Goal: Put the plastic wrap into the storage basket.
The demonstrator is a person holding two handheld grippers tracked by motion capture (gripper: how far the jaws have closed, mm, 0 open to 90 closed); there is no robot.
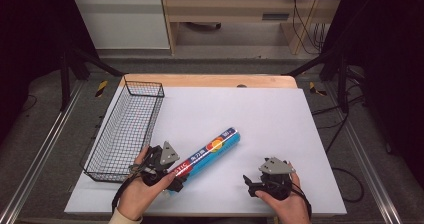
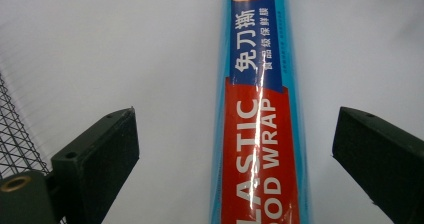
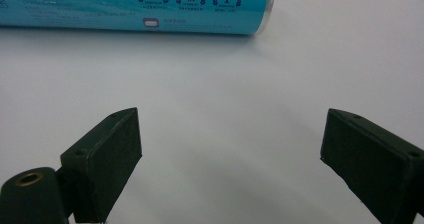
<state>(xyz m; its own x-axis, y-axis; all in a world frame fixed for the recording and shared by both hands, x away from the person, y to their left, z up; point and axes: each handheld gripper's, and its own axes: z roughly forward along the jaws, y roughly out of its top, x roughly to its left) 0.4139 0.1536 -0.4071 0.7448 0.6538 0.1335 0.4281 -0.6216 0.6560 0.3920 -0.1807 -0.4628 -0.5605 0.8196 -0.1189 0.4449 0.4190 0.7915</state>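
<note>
A: Where did the roll of plastic wrap (image 1: 208,156) lie?

B: It lay flat on the white desk (image 1: 270,114), just beside the wire basket (image 1: 125,129), slanting away from the basket's near corner. Its near end sat between the jaws of the left tool (image 1: 162,173), which stood spread wide, a clear gap either side of the roll in the left gripper view (image 2: 260,114). Nothing was pinched

A: And the right tool (image 1: 267,180)?

B: Its jaws were spread too, over bare desk, on the far side of the roll from the basket. The right gripper view showed the roll's capped end (image 3: 135,6) well ahead of the jaws

A: How would the roll handle?

B: Likely light and stiff, a cardboard core inside. Its glossy sleeve looked slippery and the round body could spin or roll off. A hold across the barrel nearer the middle seemed safer than one at the end, where it might tip
</note>
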